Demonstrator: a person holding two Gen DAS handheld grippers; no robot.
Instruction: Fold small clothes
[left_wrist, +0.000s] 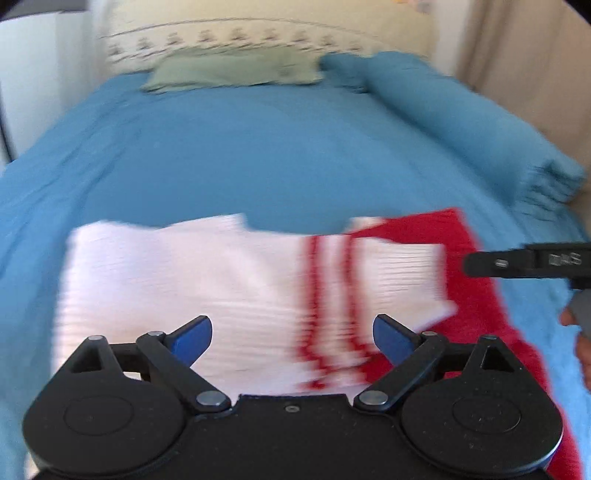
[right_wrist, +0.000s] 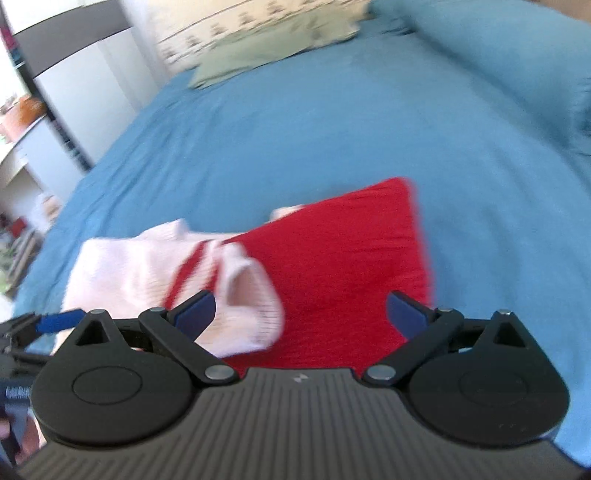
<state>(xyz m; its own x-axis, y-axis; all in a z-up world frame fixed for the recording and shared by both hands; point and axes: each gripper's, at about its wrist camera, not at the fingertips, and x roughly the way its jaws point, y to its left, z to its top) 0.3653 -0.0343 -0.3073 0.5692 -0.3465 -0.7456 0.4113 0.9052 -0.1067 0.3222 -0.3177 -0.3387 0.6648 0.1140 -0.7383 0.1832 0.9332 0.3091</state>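
A small white knit garment with red stripes (left_wrist: 221, 288) lies flat on a red cloth (left_wrist: 476, 295) on the blue bed. My left gripper (left_wrist: 291, 336) hovers over its near edge, jaws wide apart, nothing between the blue pads (left_wrist: 192, 339). In the right wrist view the white garment (right_wrist: 147, 273) lies at the left, its sleeve end overlapping the red cloth (right_wrist: 351, 266). My right gripper (right_wrist: 301, 312) stands open above the red cloth, holding nothing. Its finger (left_wrist: 517, 262) enters the left wrist view from the right.
The blue bedspread (left_wrist: 277, 155) stretches ahead. A green pillow (left_wrist: 232, 72) and a rolled blue blanket (left_wrist: 461, 122) lie at the far end. White furniture (right_wrist: 74, 103) stands left of the bed. A hand (left_wrist: 580, 339) shows at the right edge.
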